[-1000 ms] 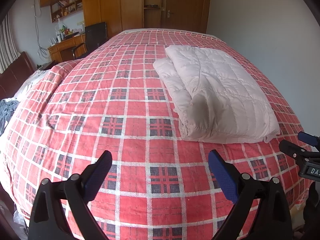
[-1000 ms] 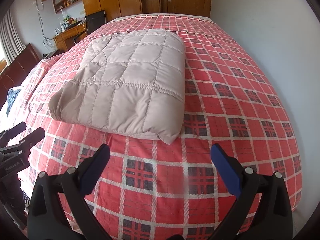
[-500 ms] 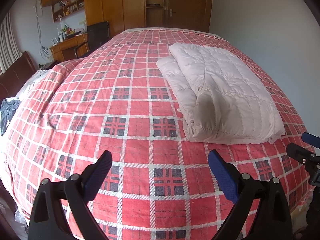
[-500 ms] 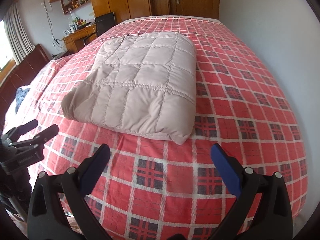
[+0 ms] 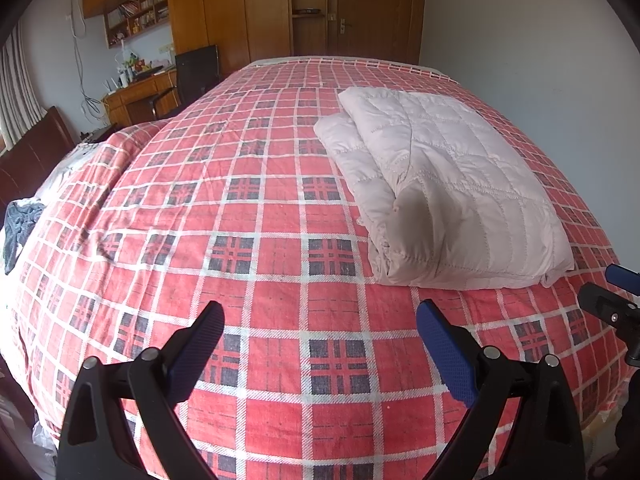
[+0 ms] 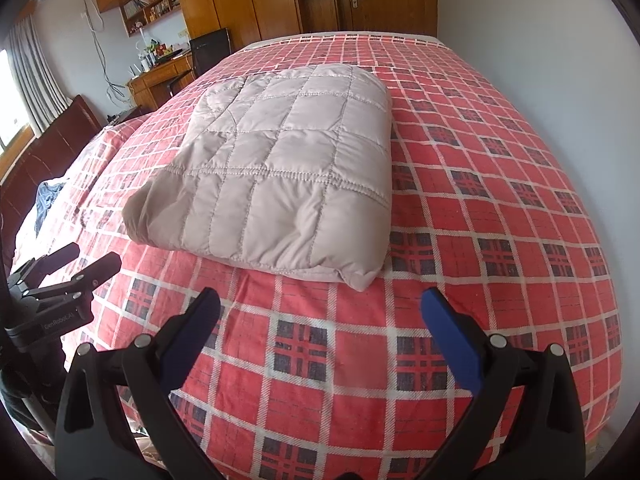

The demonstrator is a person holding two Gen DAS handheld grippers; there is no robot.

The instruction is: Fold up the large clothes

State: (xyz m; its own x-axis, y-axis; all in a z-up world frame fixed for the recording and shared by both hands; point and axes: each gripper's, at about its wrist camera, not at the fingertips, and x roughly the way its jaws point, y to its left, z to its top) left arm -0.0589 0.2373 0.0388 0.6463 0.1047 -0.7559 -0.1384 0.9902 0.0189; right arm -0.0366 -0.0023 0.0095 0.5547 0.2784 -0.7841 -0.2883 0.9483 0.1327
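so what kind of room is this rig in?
Almost certainly a home bedroom. A large bed with a red plaid cover fills both views, a folded quilted garment lies on it, wooden wardrobes line the far wall, and a cluttered desk sits to the left.

Bed (image 5: 256, 264) (red plaid cover): folded pale quilted jacket (image 5: 452, 188) lying flat.

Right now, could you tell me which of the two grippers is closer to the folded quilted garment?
The right gripper: the folded quilted garment lies just ahead of its open fingertips. The left gripper faces bare plaid bedspread, with the garment off to its right.
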